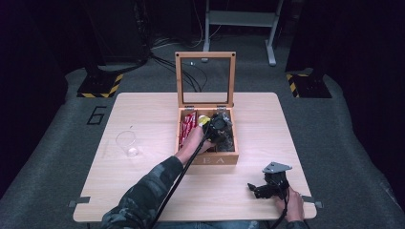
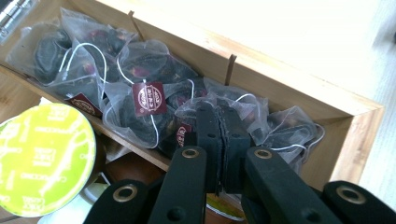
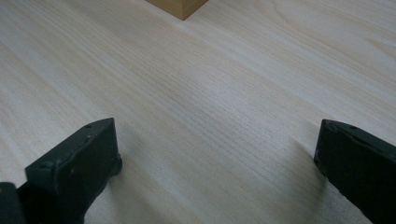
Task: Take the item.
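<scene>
Lying just beyond closed left tongs (image 2: 223, 140): tea bags (image 2: 140, 88).

1. Wooden box (image 1: 208, 158): middle of the tabletop (image 1: 143, 191), lid (image 1: 206, 78) standing upright at its far edge.
2. Glass (image 1: 126, 143): left of the box, well apart.
3. Tea bags (image 2: 154, 88): in the box's right compartment; capsule (image 2: 44, 158) in the compartment beside it.
4. Left gripper (image 2: 219, 126): inside the box, among the tea bags.
5. Right gripper (image 1: 260, 189): near tabletop's front right corner, clear of the box.
</scene>
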